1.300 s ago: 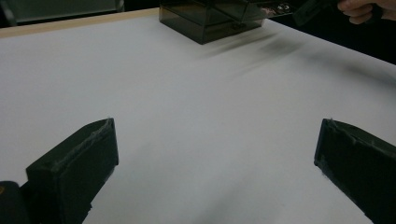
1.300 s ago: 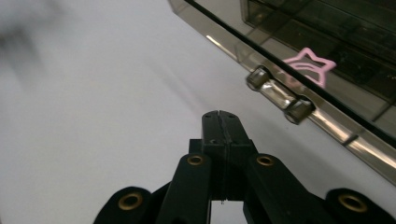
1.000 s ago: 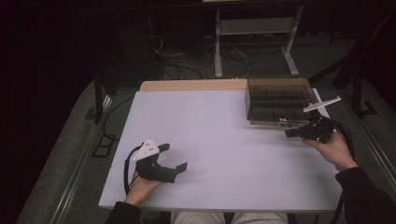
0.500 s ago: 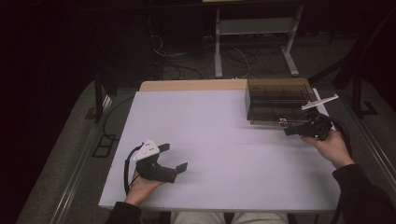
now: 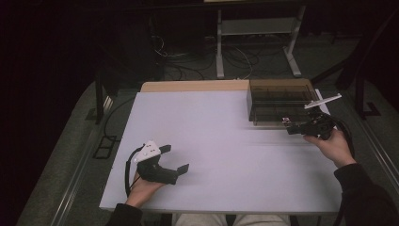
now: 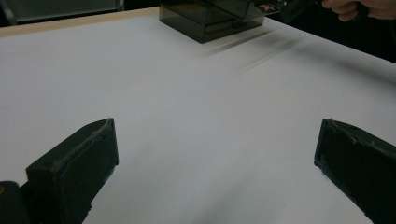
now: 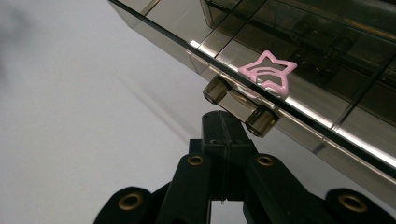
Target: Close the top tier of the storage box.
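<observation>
A smoky see-through box (image 5: 277,101) stands at the back right of the white table (image 5: 226,141). A pink star-shaped clip (image 7: 268,72) rests at the box's (image 7: 327,37) front edge; whether it lies on or under the clear lid I cannot tell. My right gripper (image 7: 223,116) is shut, its joined tips touching the small clasp (image 7: 238,105) on the front of the box. From above, the right gripper (image 5: 291,130) sits at the box's front right corner. My left gripper (image 5: 175,158) rests at the front left, open with nothing between its jaws (image 6: 217,140).
A bare white tabletop stretches between the two hands. A tan board edge (image 5: 195,86) runs along the table's far side. Beyond it are a dark floor, cables and a metal stand (image 5: 256,28). The box (image 6: 210,18) lies far ahead of the left jaws.
</observation>
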Demonstrator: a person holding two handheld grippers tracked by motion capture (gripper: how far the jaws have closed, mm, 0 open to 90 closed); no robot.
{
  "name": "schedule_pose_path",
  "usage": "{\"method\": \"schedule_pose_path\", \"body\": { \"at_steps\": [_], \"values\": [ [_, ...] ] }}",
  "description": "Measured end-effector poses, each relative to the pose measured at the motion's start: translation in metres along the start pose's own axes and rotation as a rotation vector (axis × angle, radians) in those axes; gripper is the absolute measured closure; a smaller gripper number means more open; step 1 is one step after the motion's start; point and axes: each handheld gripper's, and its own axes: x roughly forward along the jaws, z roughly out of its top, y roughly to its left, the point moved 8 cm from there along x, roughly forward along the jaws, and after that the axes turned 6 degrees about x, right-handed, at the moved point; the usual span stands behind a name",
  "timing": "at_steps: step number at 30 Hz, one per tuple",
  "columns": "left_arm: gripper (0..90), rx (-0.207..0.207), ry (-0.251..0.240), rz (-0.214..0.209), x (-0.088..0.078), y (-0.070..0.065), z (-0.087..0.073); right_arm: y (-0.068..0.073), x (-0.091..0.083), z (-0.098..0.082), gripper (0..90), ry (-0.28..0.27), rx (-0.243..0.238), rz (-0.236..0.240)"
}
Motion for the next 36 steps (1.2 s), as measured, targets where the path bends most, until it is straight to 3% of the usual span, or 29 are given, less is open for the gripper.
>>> {"method": "schedule_pose_path", "body": {
  "at_steps": [36],
  "values": [
    [0.0,-0.001,0.002,0.0,0.0,0.0,0.0,-0.008,-0.001,0.016,89.4,-0.001,0.011,-0.016]
  ]
}}
